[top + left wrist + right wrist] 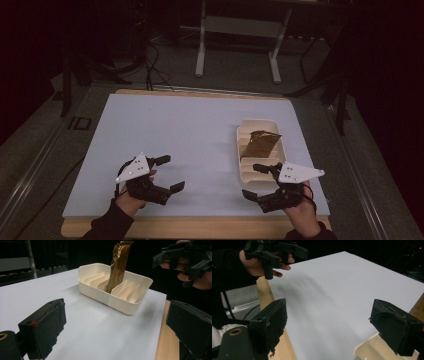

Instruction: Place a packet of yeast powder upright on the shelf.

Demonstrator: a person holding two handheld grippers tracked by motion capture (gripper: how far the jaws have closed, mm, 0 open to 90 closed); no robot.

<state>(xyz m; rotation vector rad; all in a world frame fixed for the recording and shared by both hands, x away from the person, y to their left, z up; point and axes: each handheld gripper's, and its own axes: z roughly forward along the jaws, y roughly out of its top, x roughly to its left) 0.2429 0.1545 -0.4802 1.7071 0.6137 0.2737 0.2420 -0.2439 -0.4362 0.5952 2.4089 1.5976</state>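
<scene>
Packet (261, 143), gold-brown and crinkled, stands tilted in a middle slot of the white tray (244, 170), and neither tool has a grip on it. Right tool (261, 181) hovers just beside the tray's near end, jaws spread wide and empty; its own view shows a corner of the tray (372, 345) under one jaw and bare surface (332, 295) ahead. Left tool (167, 173) hangs over the near-left part of the surface (190, 130), well apart from the tray, jaws equally wide with nothing between them. From the left gripper view the packet (119, 265) rises clear above the tray's dividers (120, 288), top end free, and the right tool (185, 257) sits off beyond it.

By my read this is a pause between steps: both hands at the near edge, either poised to reach in or just clear of a placement. If a pick is coming, the right tool is the closer one. It would need to swing toward the packet's upper end, straddle the thin foil across its flat faces and close gently, then lift straight up so the dividers don't snag it. The tray looks light, so a sideways tug might drag it.
</scene>
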